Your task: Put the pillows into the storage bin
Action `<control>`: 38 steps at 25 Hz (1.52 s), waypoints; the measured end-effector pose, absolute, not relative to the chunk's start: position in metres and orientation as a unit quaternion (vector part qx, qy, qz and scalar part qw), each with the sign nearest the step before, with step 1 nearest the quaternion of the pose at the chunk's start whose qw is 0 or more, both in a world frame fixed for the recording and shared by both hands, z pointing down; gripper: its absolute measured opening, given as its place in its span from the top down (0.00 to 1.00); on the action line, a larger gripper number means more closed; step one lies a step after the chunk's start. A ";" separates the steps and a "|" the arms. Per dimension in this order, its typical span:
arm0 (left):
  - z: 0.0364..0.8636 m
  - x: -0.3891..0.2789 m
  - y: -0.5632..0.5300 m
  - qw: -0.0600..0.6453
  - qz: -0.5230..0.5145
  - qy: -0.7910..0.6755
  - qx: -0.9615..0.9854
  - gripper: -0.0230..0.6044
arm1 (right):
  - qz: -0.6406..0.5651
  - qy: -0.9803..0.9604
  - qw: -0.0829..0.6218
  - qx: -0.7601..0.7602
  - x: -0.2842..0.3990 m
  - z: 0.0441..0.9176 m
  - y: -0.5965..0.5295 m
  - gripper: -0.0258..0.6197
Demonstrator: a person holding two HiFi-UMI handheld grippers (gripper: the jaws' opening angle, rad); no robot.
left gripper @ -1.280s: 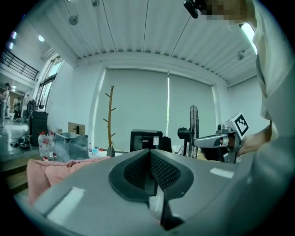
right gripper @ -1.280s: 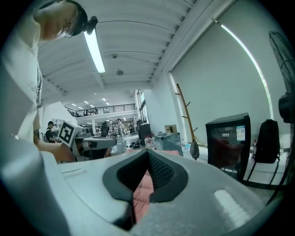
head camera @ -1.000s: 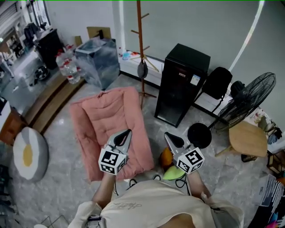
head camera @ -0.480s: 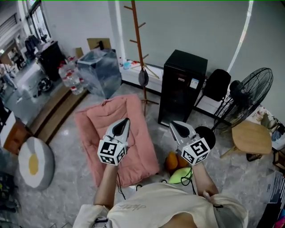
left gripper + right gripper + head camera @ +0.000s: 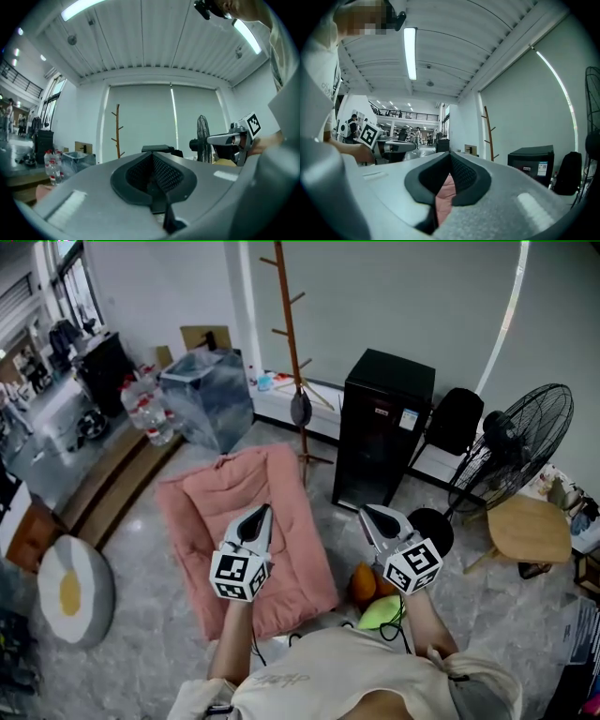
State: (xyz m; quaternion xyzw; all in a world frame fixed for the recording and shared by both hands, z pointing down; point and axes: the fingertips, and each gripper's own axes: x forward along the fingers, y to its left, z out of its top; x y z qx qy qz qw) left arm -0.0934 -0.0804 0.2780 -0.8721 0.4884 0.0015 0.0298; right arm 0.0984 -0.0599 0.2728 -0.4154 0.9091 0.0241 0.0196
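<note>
A large pink cushion [image 5: 246,521] lies flat on the floor ahead of me. A round egg-patterned pillow [image 5: 67,589] rests at the far left. By my feet lie an orange pillow [image 5: 364,583] and a green one [image 5: 379,612]. The translucent storage bin [image 5: 210,394] stands beyond the pink cushion, near the back wall. My left gripper [image 5: 260,513] hovers over the pink cushion, shut and empty. My right gripper [image 5: 367,513] is held level beside it, also shut and empty. In the left gripper view the jaws [image 5: 152,157] meet; in the right gripper view [image 5: 450,157] the pink cushion shows behind them.
A wooden coat stand [image 5: 290,343] and a black cabinet [image 5: 386,427] stand behind the cushion. A black chair [image 5: 455,420], a floor fan [image 5: 521,444] and a round wooden stool [image 5: 529,531] fill the right. Water bottles [image 5: 148,401] and a low bench sit at the left.
Both grippers have risen a little and stay shut and empty. The head view has shifted, so the cushion and furniture sit slightly lower and further right.
</note>
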 end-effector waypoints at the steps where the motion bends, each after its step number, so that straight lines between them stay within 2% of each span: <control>1: 0.285 -0.094 -0.081 0.017 0.001 0.489 -0.872 0.94 | 0.020 0.908 0.017 -0.417 0.100 0.276 -0.059 0.96; 10: 0.298 -0.100 -0.086 -0.019 0.013 0.498 -0.867 0.94 | -0.009 0.899 -0.009 -0.438 0.122 0.306 -0.059 0.96; 17: 0.305 -0.098 -0.078 0.001 -0.020 0.497 -0.868 0.94 | -0.019 0.900 0.001 -0.435 0.118 0.310 -0.050 0.96; 34: 0.318 -0.084 -0.067 -0.002 -0.042 0.499 -0.866 0.94 | -0.039 0.905 0.006 -0.424 0.124 0.322 -0.046 0.96; 38: 0.315 -0.089 -0.063 0.022 -0.066 0.508 -0.859 0.94 | -0.039 0.907 0.005 -0.420 0.119 0.322 -0.047 0.96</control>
